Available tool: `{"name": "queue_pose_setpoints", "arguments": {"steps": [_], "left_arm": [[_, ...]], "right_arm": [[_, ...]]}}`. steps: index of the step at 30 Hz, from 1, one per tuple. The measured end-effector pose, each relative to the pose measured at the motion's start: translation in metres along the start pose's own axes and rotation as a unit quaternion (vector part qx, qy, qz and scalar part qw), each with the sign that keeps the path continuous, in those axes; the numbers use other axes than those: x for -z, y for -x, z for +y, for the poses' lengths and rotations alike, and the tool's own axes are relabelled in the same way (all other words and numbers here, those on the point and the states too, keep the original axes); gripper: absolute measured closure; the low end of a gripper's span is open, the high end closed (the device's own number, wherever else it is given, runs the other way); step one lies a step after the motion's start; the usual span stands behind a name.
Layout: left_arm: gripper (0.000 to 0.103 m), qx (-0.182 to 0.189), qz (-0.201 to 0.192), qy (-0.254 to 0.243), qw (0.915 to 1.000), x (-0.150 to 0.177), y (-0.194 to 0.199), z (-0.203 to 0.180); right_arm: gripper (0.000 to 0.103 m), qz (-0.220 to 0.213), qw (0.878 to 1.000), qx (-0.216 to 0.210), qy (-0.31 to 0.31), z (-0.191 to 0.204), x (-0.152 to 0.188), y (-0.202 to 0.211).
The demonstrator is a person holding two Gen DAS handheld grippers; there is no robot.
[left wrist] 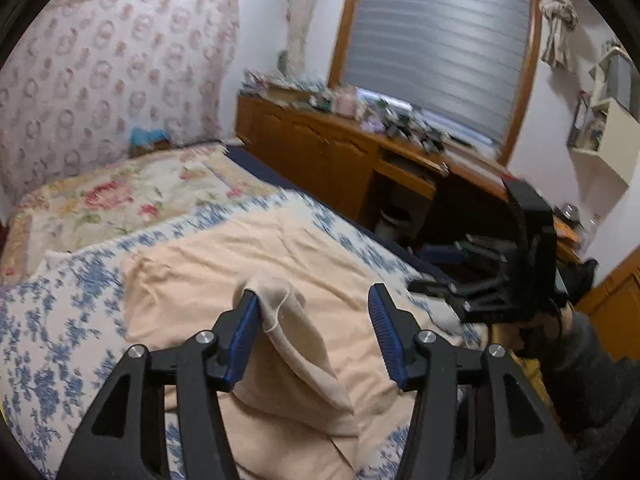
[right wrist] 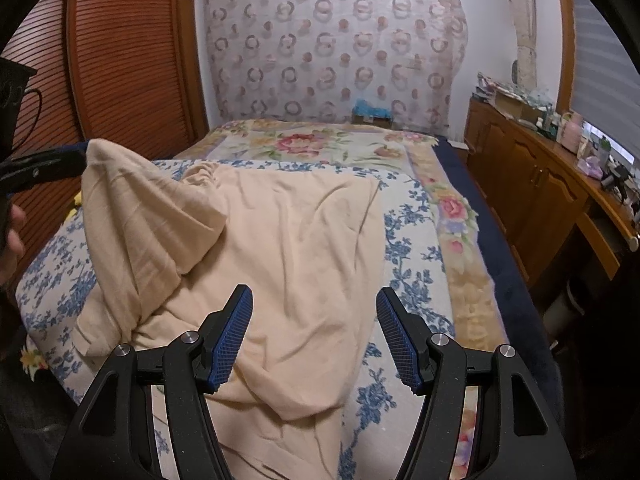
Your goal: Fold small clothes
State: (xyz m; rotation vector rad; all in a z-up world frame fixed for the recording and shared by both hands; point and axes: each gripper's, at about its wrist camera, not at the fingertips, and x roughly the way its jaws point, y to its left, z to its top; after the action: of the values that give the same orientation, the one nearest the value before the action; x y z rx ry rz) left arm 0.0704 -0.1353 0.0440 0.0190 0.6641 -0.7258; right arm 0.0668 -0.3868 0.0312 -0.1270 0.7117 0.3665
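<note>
A peach-coloured garment (right wrist: 296, 240) lies spread on the flowered bedspread (right wrist: 404, 248), wrinkled. My left gripper (left wrist: 314, 300) stands open above it; a corner of the garment (left wrist: 288, 344) hangs draped over its left finger (left wrist: 244, 332) and is lifted off the bed. In the right wrist view that lifted corner (right wrist: 132, 208) rises as a peak at the left, hanging from the left gripper's finger (right wrist: 44, 166). My right gripper (right wrist: 314, 300) is open and empty just above the garment's near part. It also shows at the right of the left wrist view (left wrist: 436, 282).
The bed's head end carries a rose-patterned blanket (right wrist: 312, 144) against a draped wall. A wooden cabinet and desk (right wrist: 536, 184) with clutter run along the right of the bed. A wooden louvred wardrobe (right wrist: 120, 60) stands on the left.
</note>
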Motion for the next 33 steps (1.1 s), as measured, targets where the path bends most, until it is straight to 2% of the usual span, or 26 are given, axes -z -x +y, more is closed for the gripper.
{"name": "queue_pose_setpoints", "arguments": {"steps": [7, 13, 17, 22, 30, 33], "left_arm": [[0.049, -0.013, 0.046, -0.023, 0.9986, 0.021, -0.015, -0.004], [0.049, -0.038, 0.074, -0.001, 0.9965, 0.052, -0.017, 0.020], [0.049, -0.054, 0.063, 0.033, 0.9960, 0.069, 0.000, 0.045], [0.049, -0.097, 0.044, 0.064, 0.9923, 0.085, 0.022, 0.078], [0.049, -0.134, 0.017, 0.094, 0.9864, 0.098, 0.051, 0.108], [0.049, -0.138, 0.010, 0.098, 0.9855, 0.100, 0.056, 0.111]], "right_arm": [[0.036, 0.000, 1.000, -0.007, 0.005, 0.006, -0.006, -0.004], [0.036, 0.001, 1.000, -0.017, 0.018, 0.020, -0.011, -0.010], [0.036, -0.003, 0.999, -0.030, 0.031, 0.036, -0.020, -0.016], [0.036, -0.017, 0.997, -0.047, 0.065, 0.064, -0.046, -0.022], [0.037, -0.025, 0.988, -0.100, 0.117, 0.123, -0.077, -0.040], [0.050, 0.000, 0.985, -0.107, 0.133, 0.136, -0.076, -0.058]]}}
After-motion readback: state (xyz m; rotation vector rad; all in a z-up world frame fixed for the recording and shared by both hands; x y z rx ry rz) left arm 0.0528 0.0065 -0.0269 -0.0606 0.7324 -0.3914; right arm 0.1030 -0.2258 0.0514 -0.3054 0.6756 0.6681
